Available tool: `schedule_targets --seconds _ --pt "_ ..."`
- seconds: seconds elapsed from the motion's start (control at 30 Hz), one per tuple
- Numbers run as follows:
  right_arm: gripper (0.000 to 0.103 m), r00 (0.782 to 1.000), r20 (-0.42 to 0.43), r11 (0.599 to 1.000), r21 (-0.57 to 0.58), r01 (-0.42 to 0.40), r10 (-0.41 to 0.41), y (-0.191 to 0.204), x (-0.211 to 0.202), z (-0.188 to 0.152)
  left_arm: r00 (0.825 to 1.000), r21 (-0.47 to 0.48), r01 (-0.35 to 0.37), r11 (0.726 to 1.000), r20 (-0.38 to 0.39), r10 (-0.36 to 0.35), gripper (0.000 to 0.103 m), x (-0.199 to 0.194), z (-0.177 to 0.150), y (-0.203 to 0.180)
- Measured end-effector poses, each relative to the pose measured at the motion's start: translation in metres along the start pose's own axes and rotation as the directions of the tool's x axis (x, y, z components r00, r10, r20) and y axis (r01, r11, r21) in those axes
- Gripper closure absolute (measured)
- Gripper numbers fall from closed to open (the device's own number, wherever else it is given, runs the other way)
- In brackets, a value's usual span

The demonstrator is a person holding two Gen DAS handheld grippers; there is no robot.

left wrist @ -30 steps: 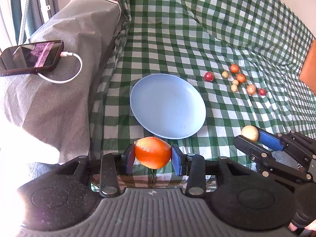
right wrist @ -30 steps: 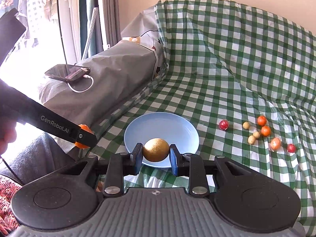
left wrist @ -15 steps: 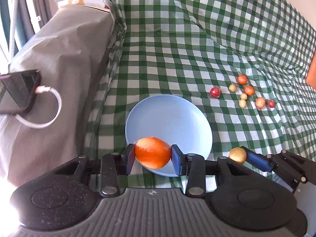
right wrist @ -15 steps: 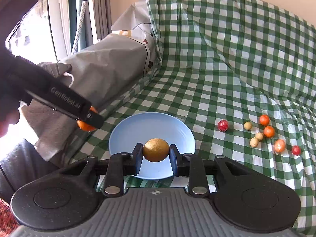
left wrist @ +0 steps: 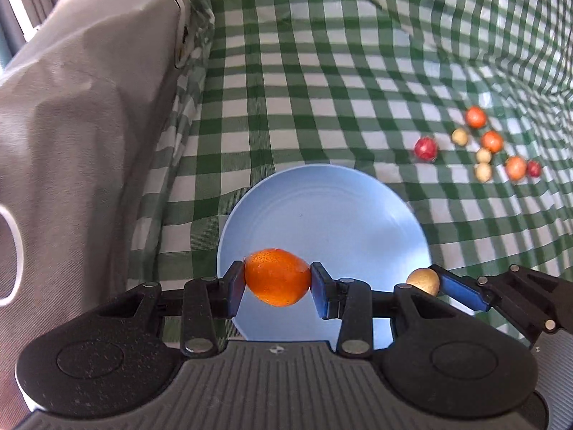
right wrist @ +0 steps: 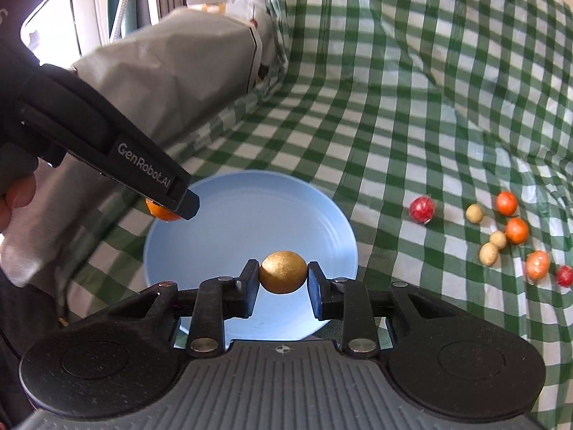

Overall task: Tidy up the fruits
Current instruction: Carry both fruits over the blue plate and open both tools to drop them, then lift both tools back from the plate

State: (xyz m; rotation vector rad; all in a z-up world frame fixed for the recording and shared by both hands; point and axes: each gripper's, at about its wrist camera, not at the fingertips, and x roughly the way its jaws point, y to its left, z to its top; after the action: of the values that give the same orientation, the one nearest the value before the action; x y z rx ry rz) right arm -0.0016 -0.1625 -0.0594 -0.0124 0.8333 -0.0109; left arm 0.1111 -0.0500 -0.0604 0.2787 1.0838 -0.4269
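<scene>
Presently an orange fruit (left wrist: pixel 277 276) is clamped between the jaws of the left gripper (left wrist: pixel 277 281), its long axis lying across from pad to pad. A golden round fruit (right wrist: pixel 283 271) is clamped likewise in the jaws of the right gripper (right wrist: pixel 283 276). Directly ahead of and below both sets of jaws a light blue plate (right wrist: pixel 222 215) is seen on the green checked cloth (left wrist: pixel 322 71), with nothing lying in it. The orange fruit is held over the plate's near left part, the golden one over its near middle; neither can be said to touch the plate. Ahead and well to the right of the jaws, a loose cluster of small red, orange and tan fruits (right wrist: pixel 501 229) is left on the cloth. Both held fruits are judged ready for release onto the plate, only a short lowering being called for. Rolling after release is to be guarded against, since both fruits are rounded.
</scene>
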Motion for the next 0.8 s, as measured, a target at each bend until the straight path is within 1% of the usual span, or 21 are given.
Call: schedule_targets --seconds 0.17,0.2,0.27,0.3,0.33,0.37,0.4,0.47,0.5,0.53,0.6,0.7,0.8 --pt "0.073 0.999 -0.040 1.000 -0.015 -0.007 0.006 0.000 0.020 0.000 0.999 0.032 -0.013 0.999 -0.029 0.014 0.059 0.023 0.005 -0.004" --pt "0.073 0.999 -0.044 1.000 -0.017 -0.007 0.006 0.000 0.023 0.000 0.999 0.032 -0.015 0.999 -0.029 0.016 0.056 0.026 0.006 -0.003" --pt "0.073 0.999 -0.053 1.000 -0.027 -0.012 0.011 0.001 0.028 0.001 1.000 0.034 -0.010 0.999 -0.005 0.010 0.032 0.022 0.009 -0.002" --pt "0.071 0.999 -0.052 1.000 -0.027 -0.011 0.010 0.001 0.029 0.003 1.000 0.032 -0.012 0.999 0.017 0.011 0.011 0.017 0.010 -0.002" --pt "0.068 0.999 -0.044 1.000 -0.024 -0.003 0.002 0.000 0.028 0.005 0.999 0.026 -0.020 0.999 0.048 0.019 0.000 0.009 0.010 -0.001" --pt "0.054 0.999 -0.039 1.000 -0.022 0.003 -0.004 0.000 0.025 0.007 0.996 0.020 -0.027 0.999 0.082 0.026 0.001 -0.001 0.009 0.000" --pt "0.038 0.999 -0.036 1.000 -0.020 0.005 -0.006 0.000 0.021 0.009 0.994 0.023 -0.027 0.999 0.104 0.025 0.000 -0.010 0.007 0.001" --pt "0.024 1.000 -0.024 1.000 -0.015 0.020 -0.020 -0.001 0.007 0.012 0.994 0.044 -0.030 0.999 0.107 0.025 0.000 -0.027 0.002 0.002" --pt "0.019 1.000 -0.017 1.000 -0.015 0.021 -0.021 -0.002 -0.003 0.012 0.993 0.045 -0.036 0.998 0.111 0.031 0.000 -0.035 -0.004 0.003" --pt "0.017 1.000 -0.013 1.000 -0.013 0.019 -0.020 -0.001 -0.013 0.011 0.993 0.042 -0.041 0.998 0.116 0.036 0.000 -0.044 -0.011 0.004" --pt "0.009 1.000 -0.018 1.000 0.006 0.017 -0.017 0.000 -0.034 0.005 0.992 0.033 -0.055 0.998 0.119 0.051 0.000 -0.060 -0.029 0.006" --pt "0.007 0.999 -0.032 0.999 0.048 -0.001 0.002 0.006 -0.065 -0.010 0.993 0.015 -0.071 0.997 0.101 0.069 0.000 -0.081 -0.058 0.010" --pt "0.005 1.000 -0.021 0.998 0.062 0.003 -0.001 0.019 -0.092 -0.024 0.992 -0.020 -0.076 0.997 0.095 0.078 0.000 -0.100 -0.082 0.016"
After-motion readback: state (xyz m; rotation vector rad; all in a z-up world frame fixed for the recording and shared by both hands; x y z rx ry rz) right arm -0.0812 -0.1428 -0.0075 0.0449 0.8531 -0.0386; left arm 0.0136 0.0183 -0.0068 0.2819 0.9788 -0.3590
